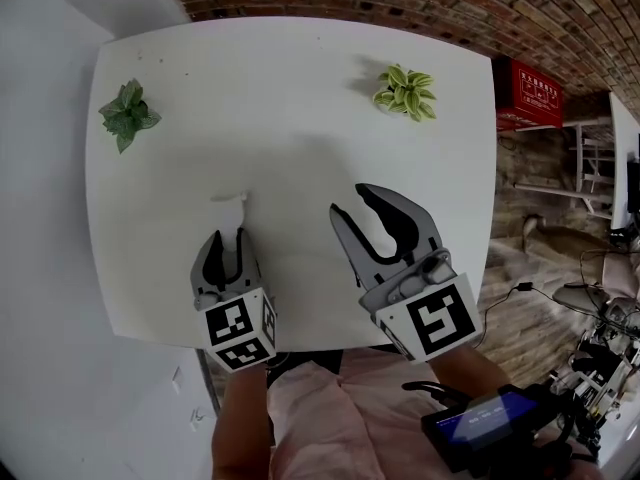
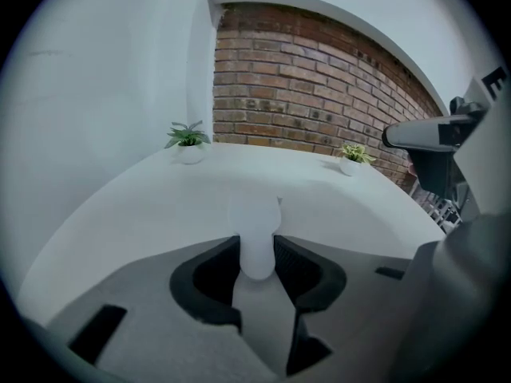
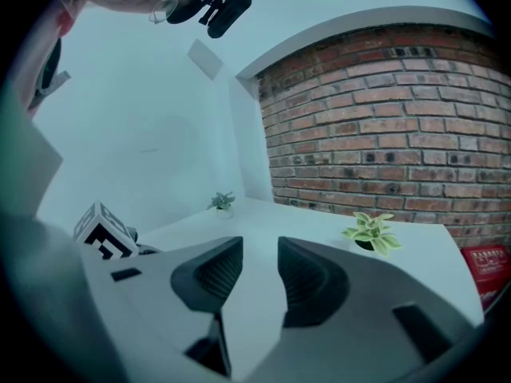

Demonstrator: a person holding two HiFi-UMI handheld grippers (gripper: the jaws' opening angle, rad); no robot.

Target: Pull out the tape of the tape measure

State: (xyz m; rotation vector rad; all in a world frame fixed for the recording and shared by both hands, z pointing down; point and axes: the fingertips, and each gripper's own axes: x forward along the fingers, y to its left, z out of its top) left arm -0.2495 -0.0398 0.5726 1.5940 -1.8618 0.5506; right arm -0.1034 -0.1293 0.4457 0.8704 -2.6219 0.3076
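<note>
From the head view, the white tape measure (image 1: 230, 208) lies on the table (image 1: 300, 88), near its front edge and left of its middle. Our left gripper (image 1: 226, 240) reaches over that edge onto it, and our right gripper (image 1: 352, 200) hovers above the table's near middle. In the left gripper view, the pads are clenched on the tape measure's narrow end. In the right gripper view, the jaws stand apart with nothing between them. We cannot spot the tape's tip. We judge it best to find it first, keep the left grip firm, and pull slowly, level with the table.
</note>
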